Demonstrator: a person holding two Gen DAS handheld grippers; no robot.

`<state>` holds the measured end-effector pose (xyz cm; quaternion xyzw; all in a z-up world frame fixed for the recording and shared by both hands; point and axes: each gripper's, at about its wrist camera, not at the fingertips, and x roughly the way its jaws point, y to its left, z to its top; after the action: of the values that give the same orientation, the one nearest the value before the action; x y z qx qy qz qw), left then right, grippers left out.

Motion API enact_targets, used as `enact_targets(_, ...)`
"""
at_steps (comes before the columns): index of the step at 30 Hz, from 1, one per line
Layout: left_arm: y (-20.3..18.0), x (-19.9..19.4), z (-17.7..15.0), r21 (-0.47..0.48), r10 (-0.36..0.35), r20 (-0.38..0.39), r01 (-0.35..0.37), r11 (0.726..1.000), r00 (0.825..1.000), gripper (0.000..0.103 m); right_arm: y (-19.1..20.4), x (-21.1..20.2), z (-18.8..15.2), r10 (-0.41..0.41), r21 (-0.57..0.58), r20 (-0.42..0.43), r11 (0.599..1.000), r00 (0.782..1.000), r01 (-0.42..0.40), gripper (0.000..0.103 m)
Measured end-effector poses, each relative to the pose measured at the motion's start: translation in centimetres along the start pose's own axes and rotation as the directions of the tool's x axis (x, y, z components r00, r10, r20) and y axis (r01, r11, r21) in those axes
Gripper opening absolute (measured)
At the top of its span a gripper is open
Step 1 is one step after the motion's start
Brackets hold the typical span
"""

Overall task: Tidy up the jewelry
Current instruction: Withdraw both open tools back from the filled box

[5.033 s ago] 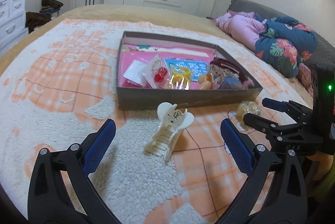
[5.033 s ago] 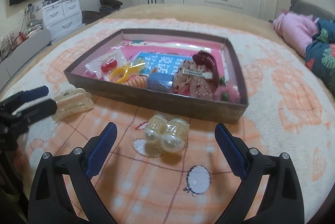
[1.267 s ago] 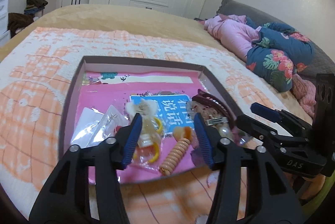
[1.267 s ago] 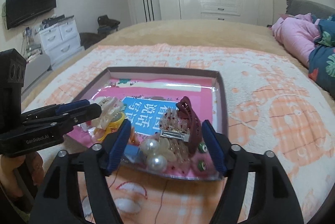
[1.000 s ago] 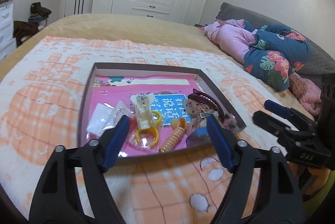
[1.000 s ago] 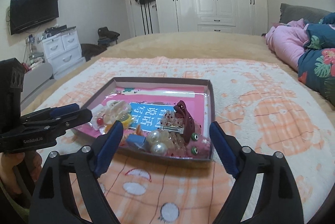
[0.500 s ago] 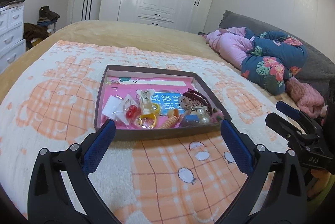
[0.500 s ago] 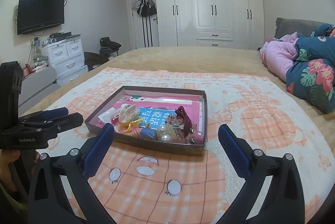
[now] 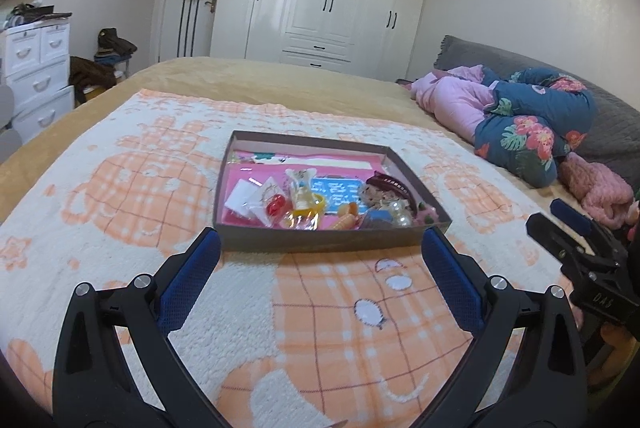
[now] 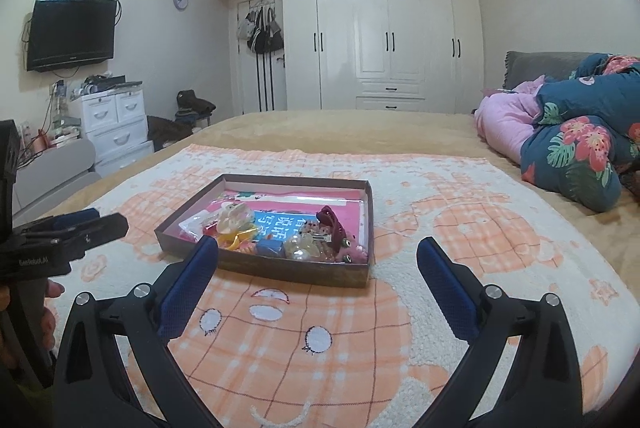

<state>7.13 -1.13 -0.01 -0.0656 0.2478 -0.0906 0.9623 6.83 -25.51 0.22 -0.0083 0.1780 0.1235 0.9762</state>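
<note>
The bed (image 10: 344,132) filled nearly everything I saw, and over it lay the orange-and-white blanket (image 9: 132,188) that carried my work. On the blanket, well ahead of both my hands, sat the shallow brown box (image 9: 320,242) with its pink lining. All the jewelry I could find was inside it: the dark red claw clip (image 9: 394,184) toward the right wall, the cream claw clip (image 9: 301,184) near the middle on top of the yellow ring (image 9: 310,206), the red beads (image 9: 276,206) in their clear packet to the left, and the pearl clip (image 9: 400,214) close to the front right corner. I could see no piece lying loose on the blanket around the box.

My left tool (image 9: 320,268) hung above the blanket short of the box, fingers spread wide with nothing between them. My right tool (image 10: 318,270) hung likewise, fingers apart and empty, the box framed between its blue pads (image 10: 188,292).

I judged the gathering done, so the step in hand was a check. To do it well I needed to hold both tools back and high, sweep my eyes over the blanket for strays, and keep clear of the box's front wall so I did not jog the heaped pieces.
</note>
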Motion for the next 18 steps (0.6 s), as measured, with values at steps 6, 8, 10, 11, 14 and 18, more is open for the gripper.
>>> enact_targets(6,-0.1,-0.2,-1.3,0.022,0.049,0.014,-0.050,0.999,0.999,0.092,0.6,-0.4,-0.7,-0.004,-0.017,0.027,1.000,1.000,0.004,0.097)
enact_targets(8,-0.3,-0.3,-1.5,0.027,0.072,0.026,-0.072,0.997,0.997,0.092,0.6,-0.7,-0.9,-0.009,-0.009,0.040,1.000,0.999,0.009,0.097)
enact_targets(10,-0.6,-0.4,-1.8,0.041,0.091,0.042,-0.093,0.995,0.995,0.092,0.6,-0.9,-1.1,-0.017,-0.002,0.059,1.000,0.998,0.017,0.097)
enact_targets(11,-0.7,-0.5,-1.9,0.047,0.094,0.051,-0.097,0.994,0.994,0.092,0.5,-1.1,-1.2,-0.022,-0.002,0.075,1.000,0.997,0.022,0.097)
enact_targets(14,-0.9,-0.7,-2.3,0.056,0.077,0.069,-0.081,0.995,0.995,0.092,0.4,-1.6,-1.4,-0.030,-0.001,0.109,1.000,0.994,0.030,0.097)
enact_targets(18,-1.1,-0.9,-2.5,0.067,0.050,0.088,-0.056,0.996,0.995,0.092,0.3,-1.8,-2.1,-0.024,-0.001,0.141,1.000,0.990,0.024,0.097)
